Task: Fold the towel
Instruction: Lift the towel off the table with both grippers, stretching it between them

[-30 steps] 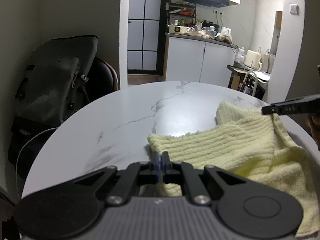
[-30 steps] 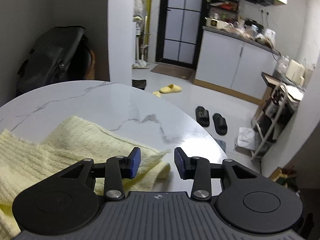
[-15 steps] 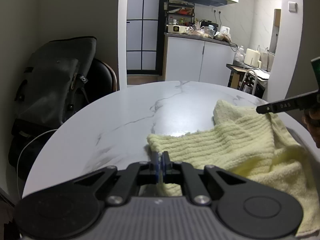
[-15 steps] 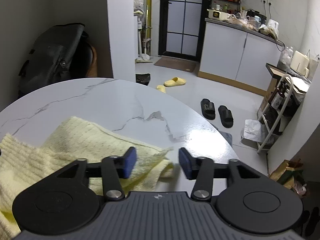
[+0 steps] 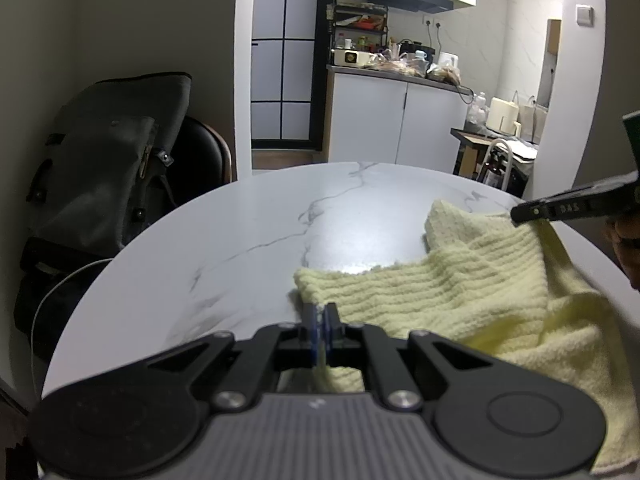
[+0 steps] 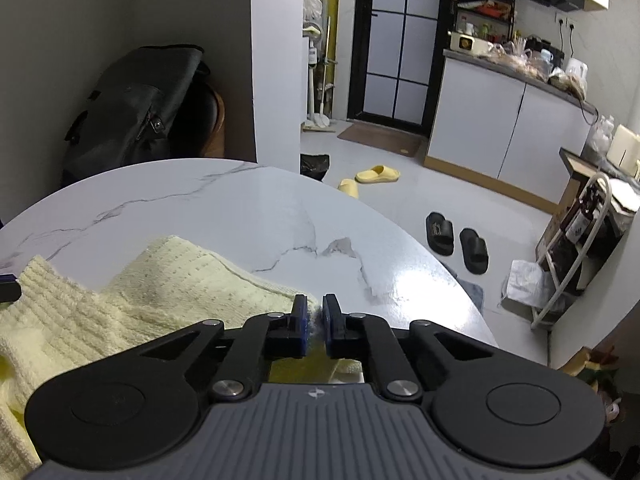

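Lying rumpled on the round marble table (image 5: 248,240), the pale yellow towel (image 5: 460,292) is pinched at two corners — the left gripper (image 5: 319,316) is clamped on the near-left one; the right gripper (image 6: 314,314) has closed on the far-right one.

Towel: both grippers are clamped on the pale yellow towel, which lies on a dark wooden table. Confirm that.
Wrong table. The left gripper and right gripper do clamp the towel, but the left wrist view shows a white marble table.
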A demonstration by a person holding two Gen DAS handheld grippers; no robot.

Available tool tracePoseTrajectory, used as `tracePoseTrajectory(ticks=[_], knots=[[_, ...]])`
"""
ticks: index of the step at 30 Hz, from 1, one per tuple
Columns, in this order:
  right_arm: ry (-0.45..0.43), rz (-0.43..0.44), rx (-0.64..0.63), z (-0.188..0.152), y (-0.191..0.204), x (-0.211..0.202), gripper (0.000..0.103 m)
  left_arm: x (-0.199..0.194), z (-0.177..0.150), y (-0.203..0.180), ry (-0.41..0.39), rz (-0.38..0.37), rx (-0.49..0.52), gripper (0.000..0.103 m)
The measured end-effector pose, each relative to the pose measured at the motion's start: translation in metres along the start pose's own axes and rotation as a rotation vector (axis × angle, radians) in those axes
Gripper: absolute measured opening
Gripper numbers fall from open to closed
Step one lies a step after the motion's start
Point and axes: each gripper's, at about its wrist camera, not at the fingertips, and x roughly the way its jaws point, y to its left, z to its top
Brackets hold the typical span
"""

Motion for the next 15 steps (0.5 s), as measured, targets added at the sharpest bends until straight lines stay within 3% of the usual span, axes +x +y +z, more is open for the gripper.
tracePoseTrajectory(ticks=[15], knots=[[-0.158,0.002,-0.057,0.029,0.022,-0.07,0.005,-0.036,0.019,0.003,-0.113,-0.002,-0.007,0.003]])
